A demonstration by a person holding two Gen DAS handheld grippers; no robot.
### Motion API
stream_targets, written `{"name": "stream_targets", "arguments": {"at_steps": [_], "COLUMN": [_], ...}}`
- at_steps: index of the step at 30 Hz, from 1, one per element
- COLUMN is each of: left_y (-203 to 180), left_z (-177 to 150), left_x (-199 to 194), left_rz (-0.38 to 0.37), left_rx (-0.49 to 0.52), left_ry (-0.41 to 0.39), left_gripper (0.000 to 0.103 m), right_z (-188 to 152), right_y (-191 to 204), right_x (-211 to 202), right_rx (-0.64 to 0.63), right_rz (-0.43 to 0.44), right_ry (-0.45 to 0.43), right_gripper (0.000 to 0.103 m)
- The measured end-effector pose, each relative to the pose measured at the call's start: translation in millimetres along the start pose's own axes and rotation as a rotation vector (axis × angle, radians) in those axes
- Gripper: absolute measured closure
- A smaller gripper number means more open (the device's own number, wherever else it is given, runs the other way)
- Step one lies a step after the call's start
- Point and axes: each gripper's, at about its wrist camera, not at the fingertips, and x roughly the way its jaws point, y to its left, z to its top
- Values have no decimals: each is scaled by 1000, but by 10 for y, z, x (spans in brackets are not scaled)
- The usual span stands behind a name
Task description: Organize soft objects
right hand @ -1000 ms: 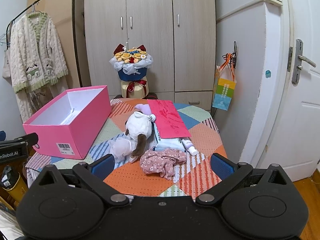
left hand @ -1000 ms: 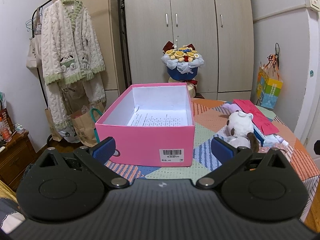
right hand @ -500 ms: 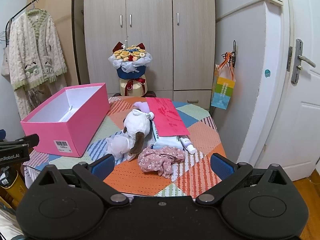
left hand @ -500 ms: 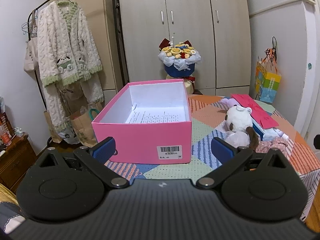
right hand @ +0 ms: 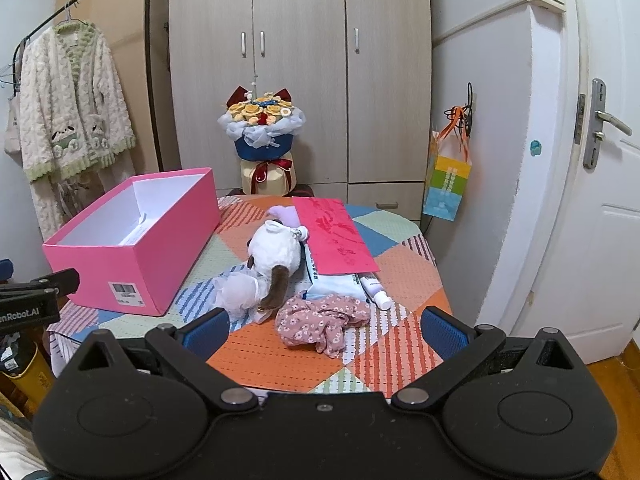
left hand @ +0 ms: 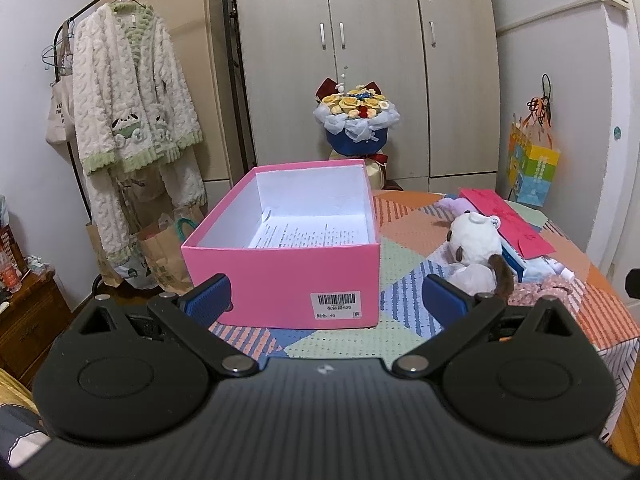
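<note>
Task not yet started, judging by the layout. The pink box (left hand: pixel 280 268) sits open at the left of the patchwork surface (right hand: pixel 280 356), holding only a printed sheet of paper (left hand: pixel 312 234); no soft item is inside it.

Soft objects all lie right of the box, in a loose cluster:
- plush dog (right hand: pixel 276 258), white with brown ear, on its side, nearest the box but apart from it
- white gauzy item (right hand: pixel 236 292), touching the plush dog's near side; what it is cannot be told
- floral pink cloth (right hand: pixel 324 318), crumpled, closest to the right gripper (right hand: pixel 322 328)
- a lilac item (right hand: pixel 284 213) behind the plush dog, mostly hidden

Non-soft clutter alongside: red envelope (right hand: pixel 334 240) lying over a white pack (right hand: pixel 336 282), small tube (right hand: pixel 376 290) beside it.

Left gripper (left hand: pixel 324 300) faces the box's near wall, jaws spread wide, nothing between them. Right gripper hangs short of the floral cloth, jaws likewise wide and empty.

Remaining, as judged: everything. Each soft piece needs lifting into the box; the floral cloth looks the likeliest first pick for the right side.
</note>
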Motion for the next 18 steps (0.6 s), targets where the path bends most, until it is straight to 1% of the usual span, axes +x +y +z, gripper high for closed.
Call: {"name": "stream_targets", "arguments": {"at_steps": [5,10,12,13,15,16,18], "left_y": [-32,-124,-188,-224,-293,-332,-401], "left_z": [105,278,343,380,436,464,520], "left_x": [-13,11,52,90,184,242,390], "left_rz": [-26,-90,-114,-129,-165,-190,-248], "left_rx": [-5,-9,-3,1,2,-1,-7], "left_ry": [-20,-46,-54,-55,-46,-41,-29], "left_gripper": [0,0,0,0,0,0,1], "right_z": [45,128,169,188,235,250,286], "right_y": [-53,-76,-122,-156,-257,-295,-342], "right_x": [-6,5,36,54,122,158,257], "right_rx": [-14,-73,-77,-72,-62,-53,-59], "right_rz": [71,101,131,169,292,325,345], "right_ry": [-21,-74,-93,-107,-115,-112,-116], "right_gripper": [0,0,0,0,0,0,0]}}
